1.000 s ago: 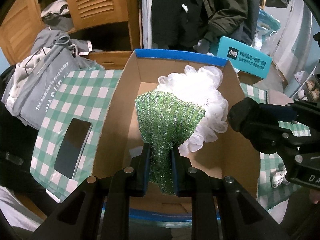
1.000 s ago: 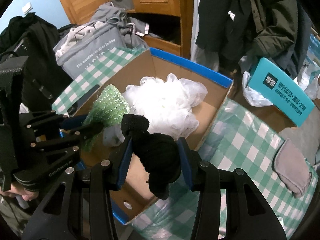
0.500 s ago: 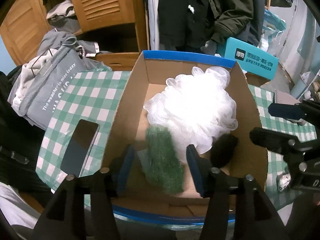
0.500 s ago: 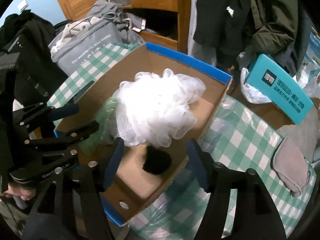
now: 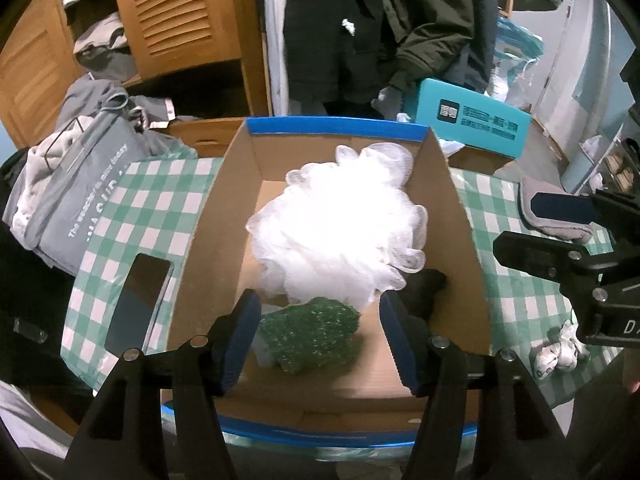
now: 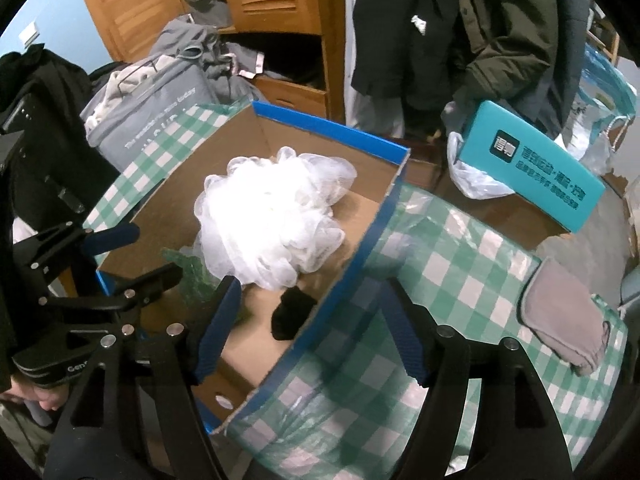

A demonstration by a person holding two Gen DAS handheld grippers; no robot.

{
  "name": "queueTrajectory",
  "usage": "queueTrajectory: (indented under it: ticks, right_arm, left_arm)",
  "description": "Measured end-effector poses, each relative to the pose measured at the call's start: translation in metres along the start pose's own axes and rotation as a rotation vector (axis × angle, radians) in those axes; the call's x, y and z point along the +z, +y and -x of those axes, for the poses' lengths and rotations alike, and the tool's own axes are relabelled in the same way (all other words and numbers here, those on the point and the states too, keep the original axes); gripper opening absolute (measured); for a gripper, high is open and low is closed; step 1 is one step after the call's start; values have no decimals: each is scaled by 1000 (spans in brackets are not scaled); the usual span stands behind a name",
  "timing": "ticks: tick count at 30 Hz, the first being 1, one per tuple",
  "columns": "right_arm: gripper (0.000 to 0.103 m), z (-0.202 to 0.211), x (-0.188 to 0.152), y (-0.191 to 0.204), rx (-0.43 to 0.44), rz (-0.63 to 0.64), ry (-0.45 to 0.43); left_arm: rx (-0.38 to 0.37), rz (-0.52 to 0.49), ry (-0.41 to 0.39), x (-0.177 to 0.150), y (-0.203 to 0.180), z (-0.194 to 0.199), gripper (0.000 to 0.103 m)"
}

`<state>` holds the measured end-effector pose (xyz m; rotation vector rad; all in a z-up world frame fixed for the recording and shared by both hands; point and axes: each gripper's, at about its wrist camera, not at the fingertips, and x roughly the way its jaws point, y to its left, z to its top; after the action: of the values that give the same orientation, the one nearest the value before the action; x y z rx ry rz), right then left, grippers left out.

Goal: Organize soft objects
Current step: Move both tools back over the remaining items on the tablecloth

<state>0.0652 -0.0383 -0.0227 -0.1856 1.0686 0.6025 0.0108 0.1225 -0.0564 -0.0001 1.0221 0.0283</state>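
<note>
A worktop (image 5: 152,216) under a green-and-white checked cloth carries everything here. On it sits an open cardboard box (image 5: 208,248) with blue-taped rims, the largest thing on the cloth. A white mesh bath pouf (image 5: 340,232) fills the middle of the box and reaches toward its far wall. Against the pouf's near side lies a green scouring pad (image 5: 312,336) on the box floor, and just to the right of that, half tucked under the pouf's edge, a black soft piece (image 5: 426,292) rests close to the box's right wall.

The left gripper (image 5: 320,332) hangs over the near end of the box with its fingers spread wide on either side of the green pad, gripping nothing. The right gripper (image 6: 310,328) is also released, its fingers wide apart and straddling the box's right wall, one over the inside and one over the cloth.

Outside the box, a folded grey cloth (image 6: 564,316) lies on the worktop well to the right. A dark phone (image 5: 140,304) lies flat on the cloth just left of the box. A small crumpled white-and-grey thing (image 5: 558,350) sits near the right edge; what it is cannot be told.
</note>
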Motion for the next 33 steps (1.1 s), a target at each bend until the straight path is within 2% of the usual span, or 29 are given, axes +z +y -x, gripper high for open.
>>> queueTrajectory:
  ticks: [10,15,33]
  right_arm:
    - [76,14,-12,-18,-31,-25,-11]
    - [77,18,-21,-32,-58,-38,-9]
    - [77,53,-71,-122,-159,-214,-22]
  left_arm:
    - [-19,-60,3,2,-28,0,65]
    - [-62,-102,-14,4,-52,6,68]
    - [-166,-257,35,1,-142,-3,70]
